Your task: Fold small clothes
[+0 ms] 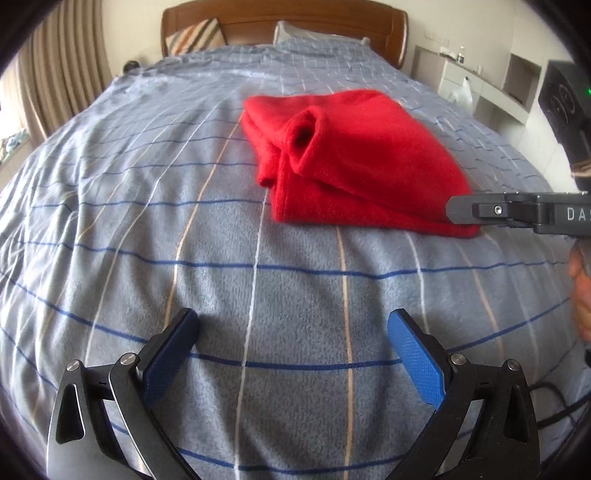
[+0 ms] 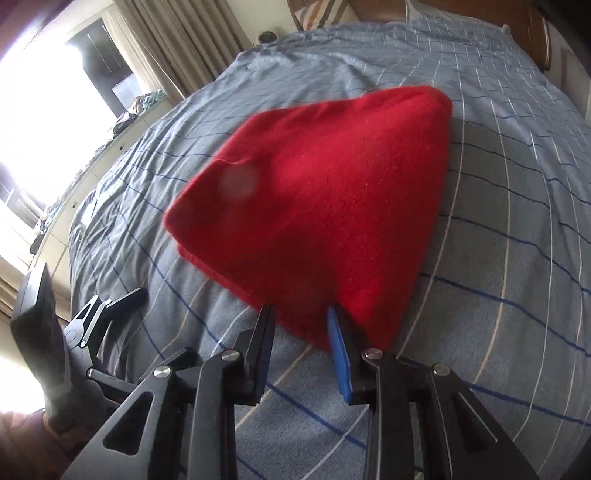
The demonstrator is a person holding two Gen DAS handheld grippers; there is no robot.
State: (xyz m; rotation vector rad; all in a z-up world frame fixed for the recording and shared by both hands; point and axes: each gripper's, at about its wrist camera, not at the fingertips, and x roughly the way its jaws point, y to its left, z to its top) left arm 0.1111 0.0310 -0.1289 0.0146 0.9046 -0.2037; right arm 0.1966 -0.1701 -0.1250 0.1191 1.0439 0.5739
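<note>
A red fleece garment lies folded in a thick stack on the bed, with a sleeve opening showing on top in the left wrist view. My left gripper hovers open over bare bedspread, well short of the garment's near edge, with nothing between its blue pads. My right gripper has its jaws partly apart at the near corner of the red garment. Its fingertips touch the cloth's edge, and bedspread shows in the gap between the pads. From the left wrist view, the right gripper comes in side-on at the garment's right corner.
The blue-grey checked bedspread covers the whole bed. A wooden headboard and striped pillow stand at the far end. White shelving lines the right side; curtains and a cluttered sill the left. A person's hand holds the right gripper.
</note>
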